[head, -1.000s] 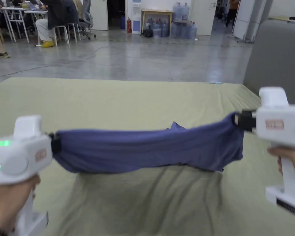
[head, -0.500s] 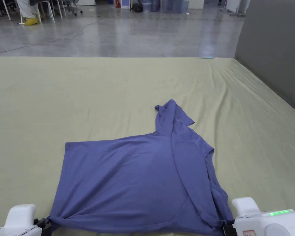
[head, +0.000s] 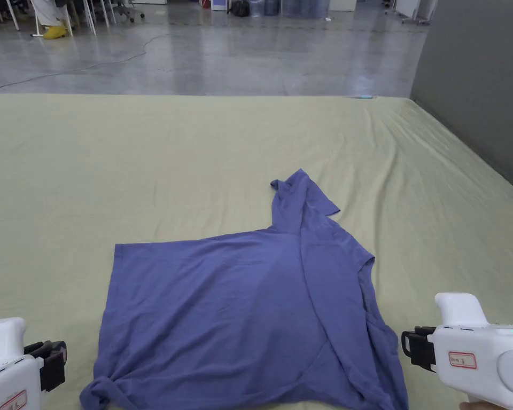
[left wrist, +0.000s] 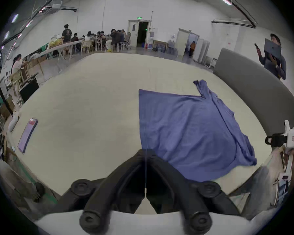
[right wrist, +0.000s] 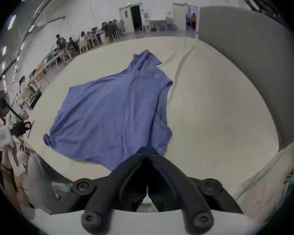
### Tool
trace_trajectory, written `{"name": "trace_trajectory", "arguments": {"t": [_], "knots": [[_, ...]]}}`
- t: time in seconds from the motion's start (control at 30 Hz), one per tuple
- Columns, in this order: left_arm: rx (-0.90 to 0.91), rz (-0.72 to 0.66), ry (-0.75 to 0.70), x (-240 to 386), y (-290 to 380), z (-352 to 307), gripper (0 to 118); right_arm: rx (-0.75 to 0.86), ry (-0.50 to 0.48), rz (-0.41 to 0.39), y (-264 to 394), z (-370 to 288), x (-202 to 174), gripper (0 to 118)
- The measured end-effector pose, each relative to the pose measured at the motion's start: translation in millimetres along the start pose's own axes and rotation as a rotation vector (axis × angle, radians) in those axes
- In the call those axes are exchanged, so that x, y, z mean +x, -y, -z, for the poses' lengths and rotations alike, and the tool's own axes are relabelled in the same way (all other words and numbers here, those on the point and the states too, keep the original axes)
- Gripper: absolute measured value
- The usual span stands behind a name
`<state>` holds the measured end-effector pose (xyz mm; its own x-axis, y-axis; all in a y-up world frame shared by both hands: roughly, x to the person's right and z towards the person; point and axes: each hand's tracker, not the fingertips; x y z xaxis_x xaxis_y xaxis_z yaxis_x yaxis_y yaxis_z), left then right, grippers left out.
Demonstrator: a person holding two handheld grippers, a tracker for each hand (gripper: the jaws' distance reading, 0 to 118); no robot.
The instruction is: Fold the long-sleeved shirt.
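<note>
On the green sheet (head: 143, 149) a blue shirt (head: 239, 315) lies flat. Left gripper (head: 55, 363) and right gripper (head: 410, 349) flank its near corners, jaws seemingly closed, empty. Best regrip one side edge squarely before folding inward.

No lettering can be read anywhere; small red-bordered labels sit on the white plastic left gripper (head: 51, 364) at lower left and the white plastic right gripper (head: 410, 348) at lower right, their print too small to make out.
</note>
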<state>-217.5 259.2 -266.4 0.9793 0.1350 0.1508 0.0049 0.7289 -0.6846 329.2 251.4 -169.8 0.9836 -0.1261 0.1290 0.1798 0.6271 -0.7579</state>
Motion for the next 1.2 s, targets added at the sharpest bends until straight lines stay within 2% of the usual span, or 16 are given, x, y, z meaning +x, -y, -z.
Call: {"name": "trace_trajectory", "arguments": {"t": [0.1, 0.17, 0.27, 0.47, 0.5, 0.53, 0.57, 0.6, 0.7, 0.8, 0.9, 1.0, 1.03, 1.1, 1.13, 1.2], "knots": [[-0.010, 0.019, 0.007, 10.7, -20.0, 9.1, 0, -0.032, -0.020, -0.035, -12.0, 19.2, 1.8, 2], [0.008, 0.041, 0.015, 18.0, -41.1, 18.5, 0, -0.020, -0.018, -0.067, -41.7, 26.6, -14.3, 2], [0.015, 0.047, 0.034, 28.4, -69.5, 38.8, 0, 0.012, -0.038, -0.087, -91.3, 53.0, -15.8, 2], [0.011, 0.075, 0.048, 39.7, -119.8, 111.3, 0, 0.036, -0.056, -0.152, -271.5, 147.9, -50.1, 4], [0.015, 0.076, 0.054, 37.5, -124.4, 125.6, 0, 0.032, -0.049, -0.153, -302.2, 177.1, -51.4, 34], [0.015, 0.074, 0.060, 37.2, -130.3, 135.8, 0, 0.030, -0.047, -0.153, -329.0, 199.6, -52.9, 73], [0.012, 0.072, 0.063, 37.1, -136.5, 147.5, 0, 0.019, -0.056, -0.153, -359.4, 227.5, -53.0, 100], [0.006, 0.068, 0.063, 39.6, -133.5, 157.3, 0, -0.048, -0.054, -0.155, -386.8, 263.7, -52.7, 101], [-0.030, 0.048, 0.049, 39.8, -138.5, 188.1, 0, -0.137, 0.040, -0.122, -443.1, 339.3, -52.1, 99], [-0.046, 0.015, 0.035, 42.0, -137.8, 212.1, 0, -0.226, 0.056, -0.080, -465.7, 402.6, -43.9, 99], [-0.052, -0.013, 0.043, 39.3, -137.0, 229.4, 0, -0.236, 0.048, -0.050, -469.9, 434.5, -42.1, 93], [-0.060, -0.016, 0.033, 38.2, -135.7, 235.3, 0, -0.273, 0.088, -0.045, -466.2, 452.5, -45.6, 86], [-0.059, -0.015, 0.026, 38.0, -134.7, 234.0, 0, -0.285, 0.104, -0.052, -464.3, 457.0, -48.0, 73], [-0.055, -0.020, 0.025, 36.4, -133.7, 227.9, 0, -0.260, 0.104, -0.075, -457.3, 455.3, -54.0, 3], [-0.055, -0.025, 0.030, 33.1, -130.7, 222.8, 0, -0.211, 0.110, -0.077, -454.4, 448.9, -58.2, 3], [-0.069, -0.023, 0.023, 32.5, -129.6, 212.8, 0, -0.279, 0.083, -0.031, -451.8, 439.8, -58.3, 3]]}}
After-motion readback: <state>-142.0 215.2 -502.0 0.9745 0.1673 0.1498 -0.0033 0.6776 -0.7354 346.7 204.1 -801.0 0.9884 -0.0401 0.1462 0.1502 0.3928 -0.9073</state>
